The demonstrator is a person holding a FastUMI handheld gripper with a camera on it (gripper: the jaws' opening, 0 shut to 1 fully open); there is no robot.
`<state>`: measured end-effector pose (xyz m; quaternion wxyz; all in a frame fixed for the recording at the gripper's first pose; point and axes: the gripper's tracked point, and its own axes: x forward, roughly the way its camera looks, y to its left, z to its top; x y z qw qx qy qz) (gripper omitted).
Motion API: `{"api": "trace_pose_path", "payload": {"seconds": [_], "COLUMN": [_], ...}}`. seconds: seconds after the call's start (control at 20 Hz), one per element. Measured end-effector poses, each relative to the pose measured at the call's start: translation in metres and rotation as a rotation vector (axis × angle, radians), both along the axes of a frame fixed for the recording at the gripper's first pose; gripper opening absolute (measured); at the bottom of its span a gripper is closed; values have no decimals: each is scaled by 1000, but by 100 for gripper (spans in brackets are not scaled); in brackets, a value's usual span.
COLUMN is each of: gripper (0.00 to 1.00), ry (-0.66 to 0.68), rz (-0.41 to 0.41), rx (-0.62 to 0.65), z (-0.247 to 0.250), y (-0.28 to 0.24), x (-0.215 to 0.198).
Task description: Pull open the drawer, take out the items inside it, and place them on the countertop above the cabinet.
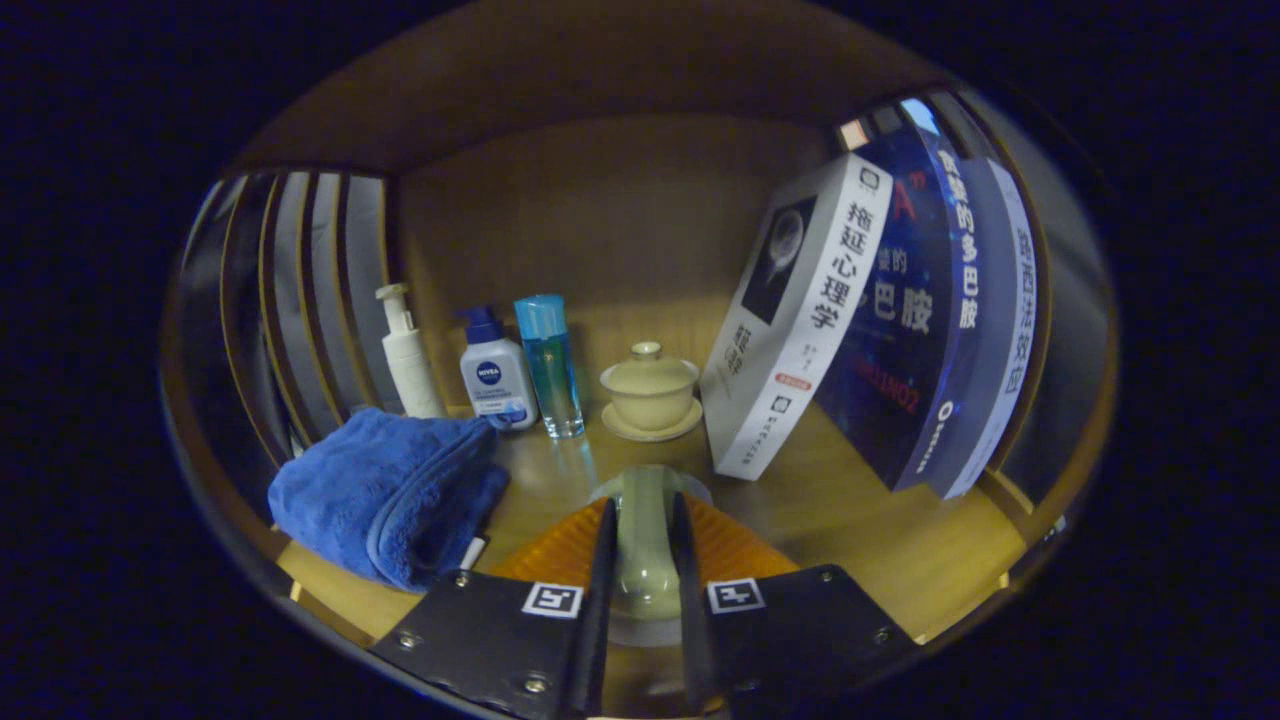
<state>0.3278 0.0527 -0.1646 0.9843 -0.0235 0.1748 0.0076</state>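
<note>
My gripper [643, 525] is shut on a pale green ceramic piece [641, 550], a cup or small pitcher, with both fingers pressing its sides. It is held low over the wooden countertop [850, 520]; I cannot tell whether it touches the surface. Just beyond the fingers stands a matching pale green lidded tea bowl on its saucer [650, 392]. A folded blue towel [390, 495] lies to the left of the fingers.
Behind the towel stand a white pump bottle [408, 355], a white bottle with a blue cap [494, 372] and a clear blue-capped bottle [550, 365]. Several books [880, 320] lean at the right. A wooden back wall and a slatted left side enclose the shelf.
</note>
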Motion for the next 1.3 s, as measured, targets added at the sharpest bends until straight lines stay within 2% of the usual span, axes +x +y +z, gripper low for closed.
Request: {"api": "trace_pose_path", "payload": {"seconds": [0.05, 0.2, 0.35, 0.6, 0.7, 1.0, 1.3], "gripper": [34, 100, 99, 98, 98, 98, 98], "ry": [-12, -38, -109, -158, -182, -264, -295], "rz": [13, 8, 1, -26, -9, -6, 44], "rx": [-8, -93, -132, -34, -4, -8, 23], "z": [-2, 3, 29, 77, 98, 153, 169], "y": [6, 6, 7, 10, 14, 14, 29], "x": [1, -11, -27, -60, -77, -143, -229]}}
